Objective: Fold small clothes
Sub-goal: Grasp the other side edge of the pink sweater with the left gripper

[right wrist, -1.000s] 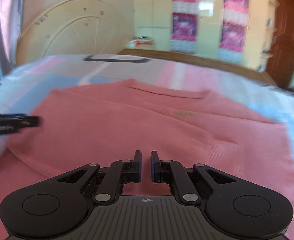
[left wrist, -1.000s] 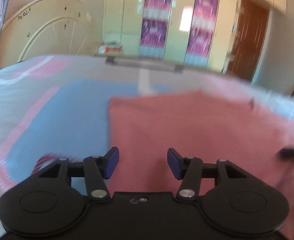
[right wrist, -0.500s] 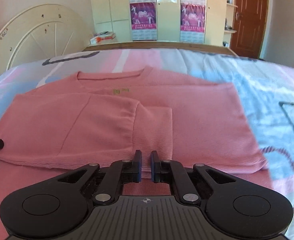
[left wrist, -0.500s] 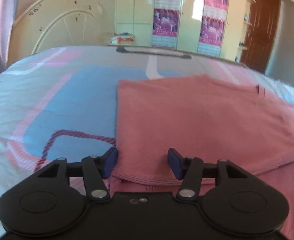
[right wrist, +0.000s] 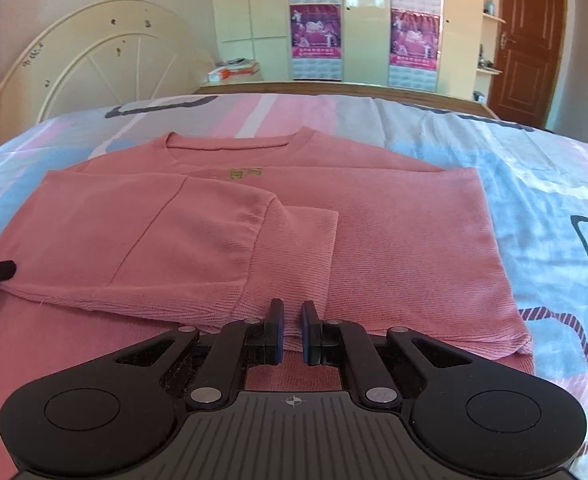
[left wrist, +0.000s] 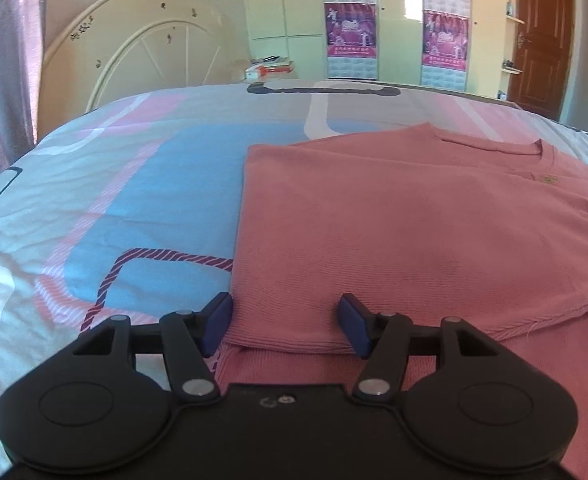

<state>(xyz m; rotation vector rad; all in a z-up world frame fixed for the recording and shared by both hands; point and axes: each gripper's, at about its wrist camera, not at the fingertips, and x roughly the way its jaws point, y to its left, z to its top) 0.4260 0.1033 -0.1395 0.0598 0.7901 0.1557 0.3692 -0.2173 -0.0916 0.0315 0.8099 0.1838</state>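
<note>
Pink sweater, collar toward headboard (sleeves folded in)

The pink knit sweater is being cut off by the left-wrist view's right edge; its lower hem is being hidden behind the black left gripper. Small yellow neck label text is being rendered illegible.

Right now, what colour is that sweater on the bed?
Salmon pink sweater, clearest in the right wrist view.
</note>
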